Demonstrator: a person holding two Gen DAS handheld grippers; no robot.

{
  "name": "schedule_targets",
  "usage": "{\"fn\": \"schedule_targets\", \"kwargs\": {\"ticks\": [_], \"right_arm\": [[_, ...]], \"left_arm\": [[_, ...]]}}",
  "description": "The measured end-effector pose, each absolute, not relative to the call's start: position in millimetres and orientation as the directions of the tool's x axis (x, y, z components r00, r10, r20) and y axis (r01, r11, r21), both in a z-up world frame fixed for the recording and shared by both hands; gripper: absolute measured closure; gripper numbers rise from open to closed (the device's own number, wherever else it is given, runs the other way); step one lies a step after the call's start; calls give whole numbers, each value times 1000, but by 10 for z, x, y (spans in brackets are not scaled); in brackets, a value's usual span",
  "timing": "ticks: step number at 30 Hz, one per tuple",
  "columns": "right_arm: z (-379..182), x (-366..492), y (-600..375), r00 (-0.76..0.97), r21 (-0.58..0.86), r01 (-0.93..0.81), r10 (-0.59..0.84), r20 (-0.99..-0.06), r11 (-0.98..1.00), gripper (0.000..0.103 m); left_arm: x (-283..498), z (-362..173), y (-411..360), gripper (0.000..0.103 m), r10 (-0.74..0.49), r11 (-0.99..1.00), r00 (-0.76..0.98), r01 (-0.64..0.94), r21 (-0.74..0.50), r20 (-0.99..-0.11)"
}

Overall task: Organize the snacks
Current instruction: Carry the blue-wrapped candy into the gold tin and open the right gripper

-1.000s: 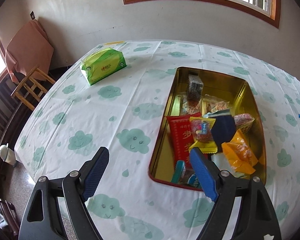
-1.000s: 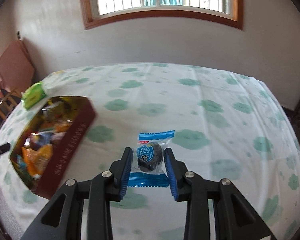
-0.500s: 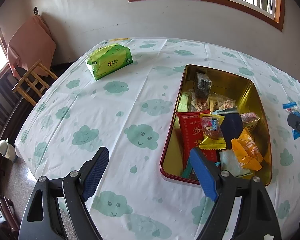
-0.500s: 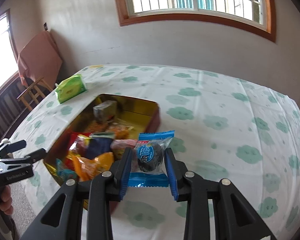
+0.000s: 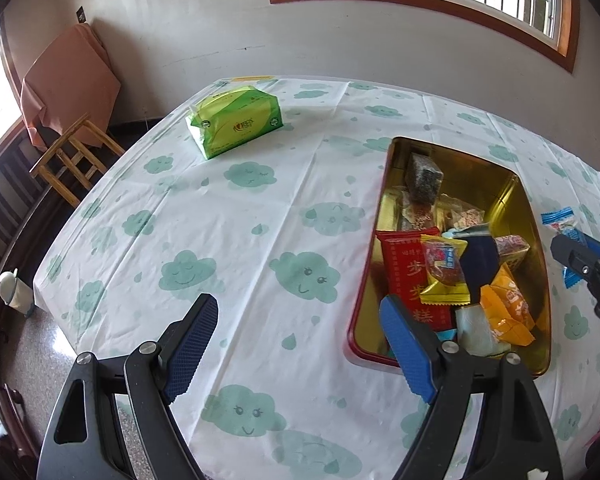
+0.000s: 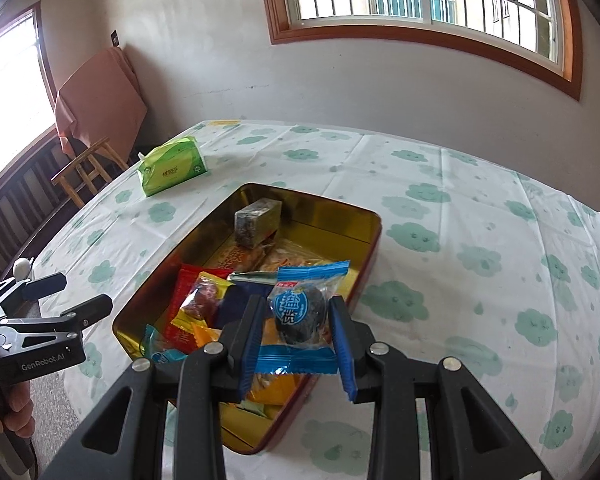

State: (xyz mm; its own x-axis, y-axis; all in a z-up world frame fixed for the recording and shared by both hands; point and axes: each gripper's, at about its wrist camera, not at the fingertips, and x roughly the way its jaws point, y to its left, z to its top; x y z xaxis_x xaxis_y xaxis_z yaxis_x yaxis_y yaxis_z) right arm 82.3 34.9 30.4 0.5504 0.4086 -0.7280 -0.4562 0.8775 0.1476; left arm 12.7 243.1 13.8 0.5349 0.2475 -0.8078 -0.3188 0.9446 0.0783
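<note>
The right gripper point(image 6: 296, 334) holds the blue-wrapped snack point(image 6: 300, 312) pinched between its pads, the wrapper's long axis running away from the camera with one crimped end toward the window and the other toward the wrist. It hangs just above the near right edge of the tin point(image 6: 374, 224), over the heap of packets already inside, so the coming move looks like a short drop straight down, or a small shift toward the tin's far, emptier end where only a dark wrapped block point(image 6: 256, 222) lies. The tin sits near the middle of the table point(image 6: 480, 208), its long side pointing at the window. The left gripper point(image 5: 296, 340) is spread wide and holds nothing, hovering by the tin's near left corner; the right one is plainly the nearer to the job. A green tissue pack point(image 5: 236, 124) rests toward the table's far left corner.
</note>
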Motion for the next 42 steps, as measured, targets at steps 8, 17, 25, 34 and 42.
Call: {"fn": "schedule_targets", "kwargs": {"ticks": [8,17,25,34,42], "right_arm": [[179,885,578,526,141,-472,406,-747,870,70],[-13,955,819,482,155,-480,407,-775,864,70],[-198,993,865,457,153,-467,386,-801,871,69],[-161,900,904,490,101,-464,350,-798,880,37],[87,753,768,557,107,-442,366,-745,891,20]], "left_arm": [[98,113,2520,22,254,939,520,-334,80,-815],[73,132,2566,19,256,936,520,-344,74,-815],[75,117,2569,18,249,938,515,-338,72,-820],[71,80,2532,18,241,941,507,-331,72,-828],[57,93,2482,17,240,943,512,-326,73,-825]]}}
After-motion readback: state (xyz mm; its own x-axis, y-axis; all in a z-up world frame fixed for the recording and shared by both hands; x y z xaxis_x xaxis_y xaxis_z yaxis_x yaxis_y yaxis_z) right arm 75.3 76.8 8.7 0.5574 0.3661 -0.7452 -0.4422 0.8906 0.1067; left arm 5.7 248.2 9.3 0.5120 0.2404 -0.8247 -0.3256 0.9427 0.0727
